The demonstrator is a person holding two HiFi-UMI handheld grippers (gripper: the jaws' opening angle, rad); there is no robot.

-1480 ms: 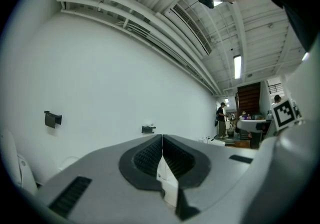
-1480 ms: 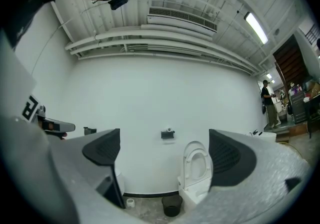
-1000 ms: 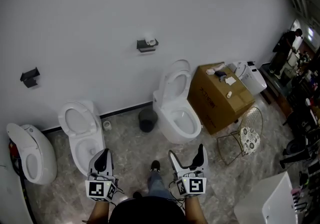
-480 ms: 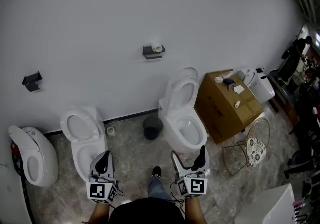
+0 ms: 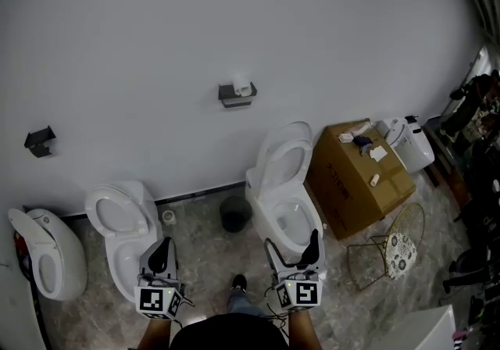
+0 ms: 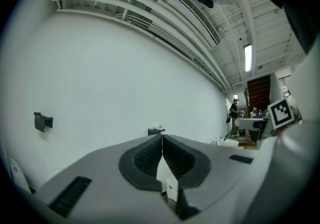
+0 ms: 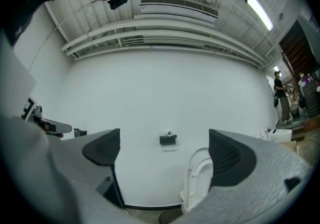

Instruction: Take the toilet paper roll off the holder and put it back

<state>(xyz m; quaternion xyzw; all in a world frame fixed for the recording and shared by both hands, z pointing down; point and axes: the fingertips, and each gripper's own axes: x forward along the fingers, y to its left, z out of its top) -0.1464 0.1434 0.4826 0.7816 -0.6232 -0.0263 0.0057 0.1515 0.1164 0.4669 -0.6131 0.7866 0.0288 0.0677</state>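
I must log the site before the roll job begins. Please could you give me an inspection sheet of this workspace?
Surface: grey marbled stone floor, white wall.
Job's things: white toilet paper roll sits on black wall holder.
Clutter: three white toilets, dark round bin, brown cardboard box, wire chair.
Grippers: left gripper shut, empty; right gripper open, empty; both low, far from holder.
Cables: nothing seen.
Surroundings: second black holder at left; person far right.

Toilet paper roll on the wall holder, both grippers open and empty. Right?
Only the right gripper is open; the left gripper view shows the left gripper shut, empty. The toilet paper roll is on the wall holder.
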